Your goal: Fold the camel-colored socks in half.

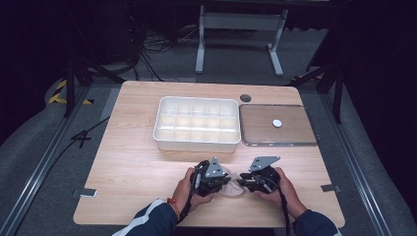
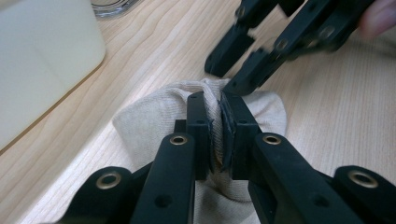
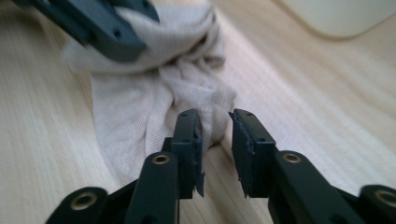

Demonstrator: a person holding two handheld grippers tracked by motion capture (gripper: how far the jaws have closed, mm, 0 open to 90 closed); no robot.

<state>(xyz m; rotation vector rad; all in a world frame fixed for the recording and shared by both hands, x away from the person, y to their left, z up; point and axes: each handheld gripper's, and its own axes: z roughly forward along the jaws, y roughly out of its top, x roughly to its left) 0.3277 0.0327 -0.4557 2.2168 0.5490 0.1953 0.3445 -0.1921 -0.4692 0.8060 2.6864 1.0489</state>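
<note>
A small beige knitted cloth (image 1: 234, 190) lies bunched on the wooden table near its front edge, between the two grippers. My left gripper (image 1: 227, 181) is shut on a fold of the cloth (image 2: 149, 121), and the left gripper view shows the fabric pinched between its pads at the left gripper (image 2: 212, 100). My right gripper (image 1: 242, 183) faces it from the right. The right gripper (image 3: 215, 119) stands open with a narrow gap, and the near edge of the cloth (image 3: 140, 102) lies just at its tips without being pressed. One finger (image 3: 107, 28) of the left gripper grips the cloth's far end.
A white box (image 1: 196, 141) with several empty compartments sits behind the hands. To its right lies a shallow clear tray (image 1: 278, 143) with a small white disc (image 1: 277, 123) in it. A dark round hole (image 1: 245, 98) marks the table's far edge.
</note>
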